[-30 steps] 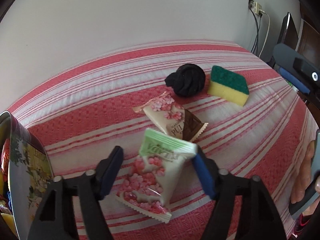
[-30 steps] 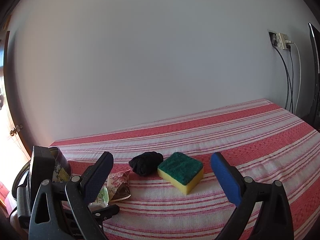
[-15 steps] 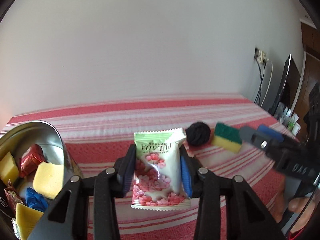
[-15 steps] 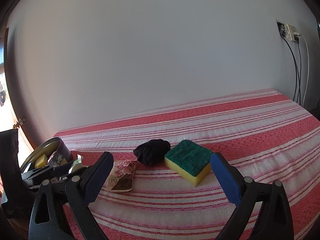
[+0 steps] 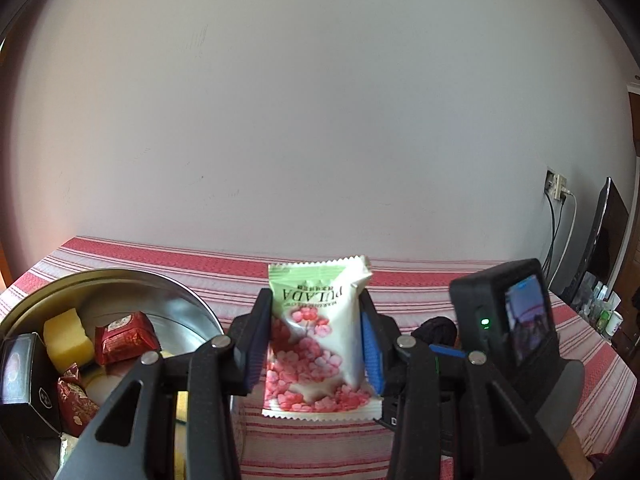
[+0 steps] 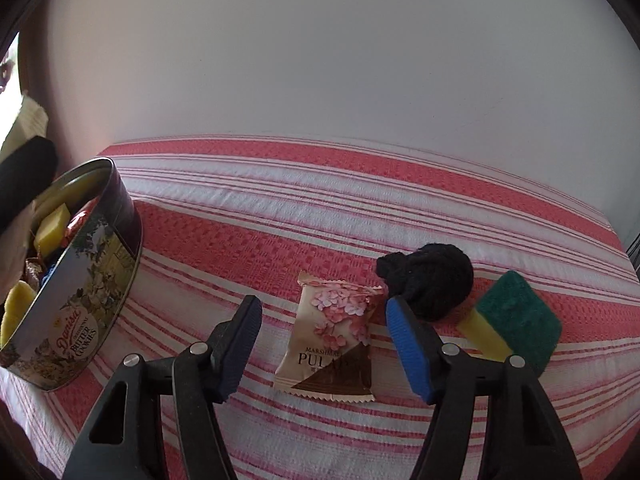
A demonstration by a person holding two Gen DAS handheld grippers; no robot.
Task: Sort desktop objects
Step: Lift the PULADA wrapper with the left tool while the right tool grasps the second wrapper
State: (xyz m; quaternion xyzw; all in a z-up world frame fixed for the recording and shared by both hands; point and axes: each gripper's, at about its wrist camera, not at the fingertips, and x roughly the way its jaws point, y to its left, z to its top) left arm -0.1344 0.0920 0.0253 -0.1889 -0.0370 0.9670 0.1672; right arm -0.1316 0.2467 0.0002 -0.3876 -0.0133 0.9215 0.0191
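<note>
My left gripper is shut on a green-topped white snack packet with pink flowers, held upright above the striped cloth, just right of the round cookie tin. In the right wrist view my right gripper hovers over a beige and brown marshmallow packet lying flat on the cloth. Its jaws are closing, with the packet between them and gaps on both sides. A black yarn ball sits just behind the right fingertip. A green and yellow sponge lies to its right.
The tin, marked butter cookies, stands at the left and holds several sweets, yellow sponge pieces and a black box. The other gripper's camera body is close on the right in the left wrist view. A white wall rises behind the table.
My left gripper closed on the flowered packet, lifted it and swung left toward the tin. My right gripper moved down and left from the sponge to over the marshmallow packet, jaws narrowing.
</note>
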